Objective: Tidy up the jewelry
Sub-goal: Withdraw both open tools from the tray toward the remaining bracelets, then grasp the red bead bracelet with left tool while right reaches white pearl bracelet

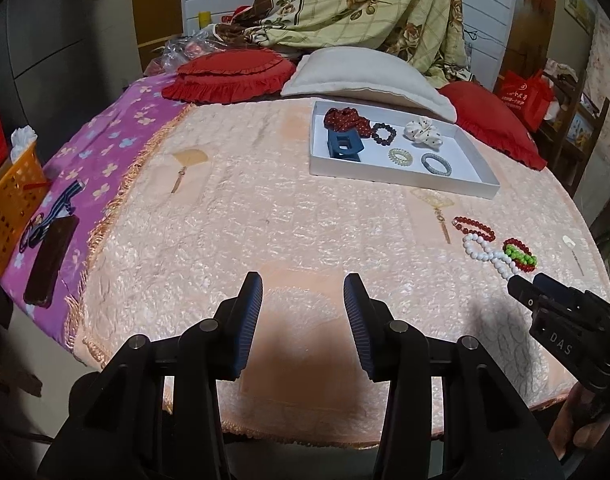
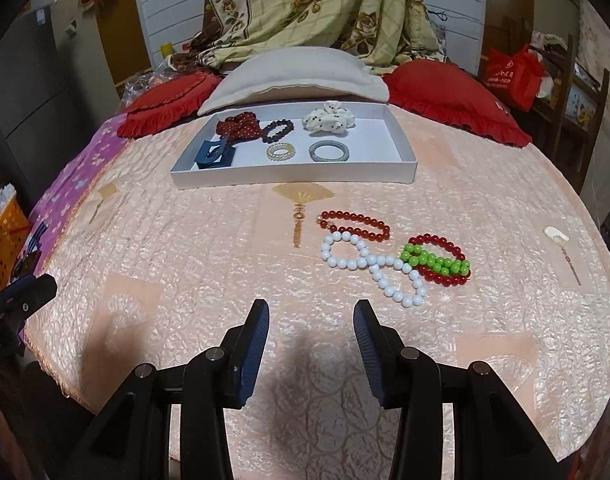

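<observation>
A white tray [image 2: 293,174] lies on the peach bedspread. It holds a red dotted scrunchie [image 2: 241,125], a blue claw clip [image 2: 215,154], a dark bead bracelet [image 2: 279,129], a white dotted scrunchie [image 2: 329,120], a pale coil tie [image 2: 281,151] and a grey coil tie [image 2: 329,151]. In front of the tray lie a red bead bracelet [image 2: 357,224], a white bead string [image 2: 375,266] and a green bead bracelet [image 2: 435,262] on top of another red one [image 2: 445,280]. My right gripper [image 2: 311,308] is open and empty, just short of the white beads. My left gripper [image 1: 303,284] is open and empty over bare bedspread, left of the beads [image 1: 487,250].
A white pillow [image 1: 369,76] and two red cushions [image 1: 229,74] lie behind the tray. At the left, a purple sheet bears a brown case [image 1: 51,262], with an orange basket [image 1: 7,208] beside the bed. A red bag [image 1: 523,94] stands at the far right.
</observation>
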The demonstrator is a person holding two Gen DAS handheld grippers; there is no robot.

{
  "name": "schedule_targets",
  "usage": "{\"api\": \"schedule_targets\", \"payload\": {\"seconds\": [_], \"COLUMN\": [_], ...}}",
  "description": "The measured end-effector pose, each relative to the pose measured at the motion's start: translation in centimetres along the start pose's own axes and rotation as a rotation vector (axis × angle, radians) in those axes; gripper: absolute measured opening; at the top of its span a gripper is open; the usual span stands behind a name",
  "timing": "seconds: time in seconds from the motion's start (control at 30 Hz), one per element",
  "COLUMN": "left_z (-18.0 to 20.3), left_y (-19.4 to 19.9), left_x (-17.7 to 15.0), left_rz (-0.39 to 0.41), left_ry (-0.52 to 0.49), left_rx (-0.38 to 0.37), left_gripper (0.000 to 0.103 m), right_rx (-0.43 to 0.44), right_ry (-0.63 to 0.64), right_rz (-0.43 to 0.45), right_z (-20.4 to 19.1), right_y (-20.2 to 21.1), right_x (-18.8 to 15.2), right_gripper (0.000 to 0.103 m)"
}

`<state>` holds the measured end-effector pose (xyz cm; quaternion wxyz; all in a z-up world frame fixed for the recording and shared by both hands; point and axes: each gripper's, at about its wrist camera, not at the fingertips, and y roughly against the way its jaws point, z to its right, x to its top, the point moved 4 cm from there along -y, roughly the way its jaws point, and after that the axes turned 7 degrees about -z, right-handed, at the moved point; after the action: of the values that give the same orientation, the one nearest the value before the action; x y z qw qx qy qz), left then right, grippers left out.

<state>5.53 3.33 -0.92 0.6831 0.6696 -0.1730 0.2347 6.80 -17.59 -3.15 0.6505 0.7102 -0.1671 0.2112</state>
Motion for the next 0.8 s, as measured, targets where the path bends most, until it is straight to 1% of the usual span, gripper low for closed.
{"api": "schedule_targets", "payload": {"seconds": [0.2,0.33,0.43,0.53,0.6,0.67,0.8], "left_z": [0.3,0.4,0.4,0.1,0.0,-0.1,-0.2], "left_y": [-0.7,-1.8,-2.7,-3.5,-4.0,-4.7,-5.6], "left_x": [-0.1,0.0,0.1,0.3,0.2,0.0,0.1], "left_rz": [-0.012,-0.034,-0.049,-0.039,-0.039,-0.048,-0.062], "left_ry": [-0.01,-0.016,-0.023,-0.021,-0.027,-0.022,-0.015], "left_rx": [0.01,0.02,0.045,0.1,0.129,0.129,0.12], "left_gripper": [0.042,0.042,0.042,0.042,0.042,0.042,0.042], "right_rx": [0.004,0.012,0.028,0.071,0.081,0.093,0.086], "right_ry": [0.0,-0.015,-0.019,-0.027,-0.02,-0.002,0.029], "right_rz": [-0.02,-0.036,-0.051,-0.047,-0.045,-0.042,-0.053], "right_z": [0.1,0.5,0.9,1.9,2.3,2.6,2.8], "right_y": [-0.9,-1.6,-2.4,-3.1,-3.8,-4.7,-7.1], "right_x": [-0.1,0.0,0.2,1.6,3.0,4.5,7.6], "right_gripper": [0.042,0.042,0.042,0.042,0.042,0.042,0.042]}}
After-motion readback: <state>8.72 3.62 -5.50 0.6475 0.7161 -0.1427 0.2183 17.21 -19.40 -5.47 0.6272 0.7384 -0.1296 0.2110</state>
